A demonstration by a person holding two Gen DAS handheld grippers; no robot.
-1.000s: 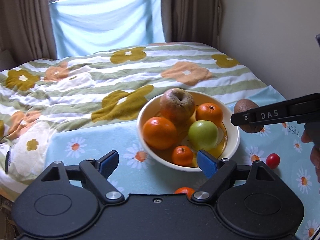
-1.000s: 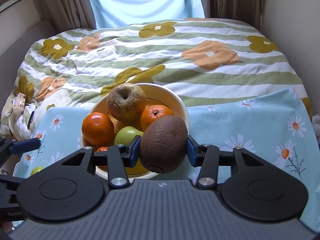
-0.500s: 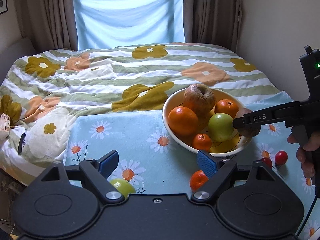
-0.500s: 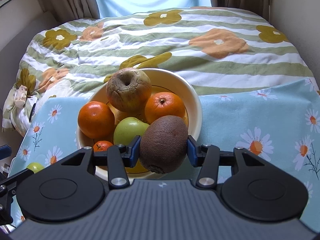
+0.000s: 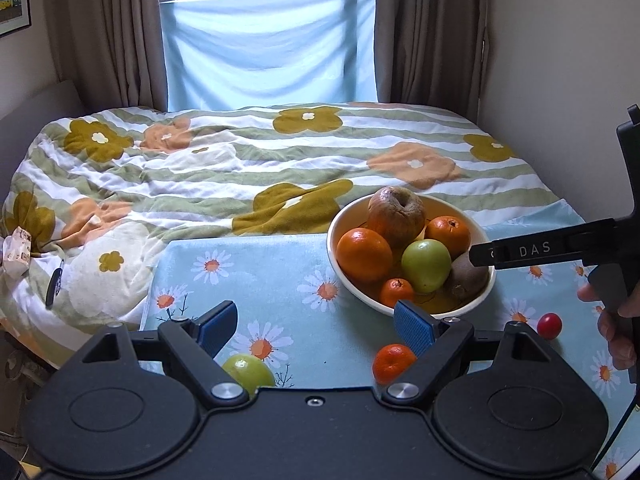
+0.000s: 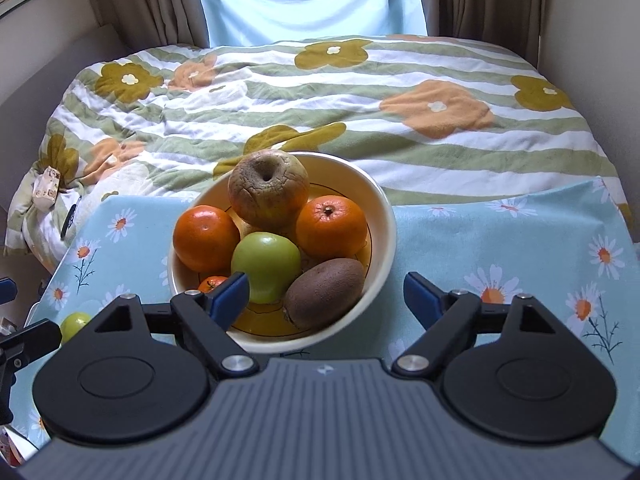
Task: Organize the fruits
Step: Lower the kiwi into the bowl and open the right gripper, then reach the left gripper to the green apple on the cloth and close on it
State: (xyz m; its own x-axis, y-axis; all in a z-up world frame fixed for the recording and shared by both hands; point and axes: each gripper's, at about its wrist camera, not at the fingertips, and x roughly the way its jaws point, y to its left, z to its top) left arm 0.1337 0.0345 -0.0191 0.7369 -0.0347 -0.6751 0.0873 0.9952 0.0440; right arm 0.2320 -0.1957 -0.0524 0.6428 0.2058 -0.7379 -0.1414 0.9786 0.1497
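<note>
Item: my right gripper (image 6: 326, 294). Jaws had just been opening and stood wide, nothing between the pads; the kiwi (image 6: 324, 292) lay free in the bowl (image 6: 382, 216), at its near right side, touching the green apple (image 6: 266, 266).

Item: my left gripper (image 5: 316, 322). Jaws stood wide apart and empty, above the daisy-print cloth (image 5: 256, 264).

Item: bowl contents, besides the kiwi: a wrinkled brown apple (image 6: 268, 188) on top at the back, two large oranges (image 6: 206, 238) either side of it, the green apple in the middle, one small mandarin (image 6: 212, 283) at the near left, partly hidden behind my right gripper's left finger.

Item: loose fruit on the cloth: a second green apple (image 5: 248, 370) and a mandarin (image 5: 394, 362) near my left gripper, and a small red fruit (image 5: 549, 325) right of the bowl.
</note>
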